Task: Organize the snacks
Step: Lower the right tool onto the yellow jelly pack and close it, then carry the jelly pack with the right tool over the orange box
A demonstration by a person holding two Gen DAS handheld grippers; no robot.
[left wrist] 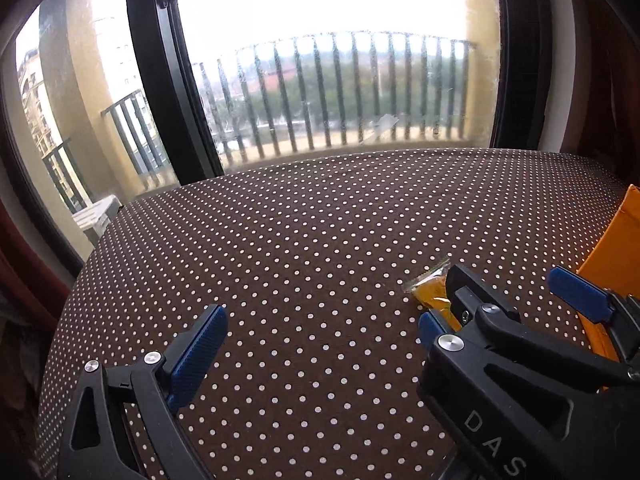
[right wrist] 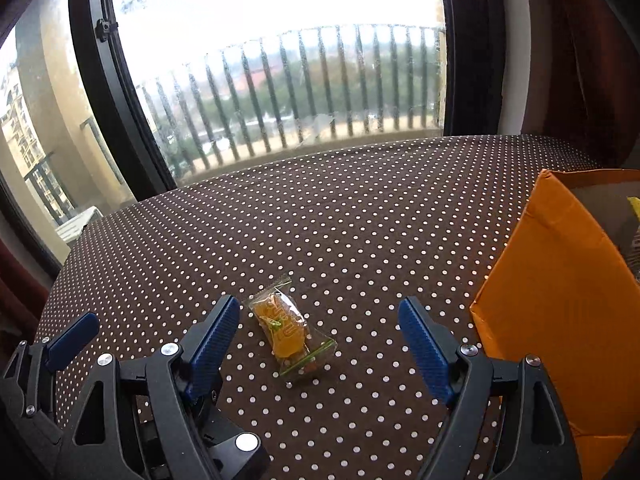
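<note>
Right wrist view: my right tongs are wide and empty, with the snack lying flat on the dotted cloth between the tips, nearer the left one. I'd center, drop, pinch its middle. Left tongs wide too. Box sits right of the snack.

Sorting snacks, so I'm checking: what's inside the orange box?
The orange box shows a grey inner wall and a yellow sliver at its far side; its near wall hides the rest.
</note>
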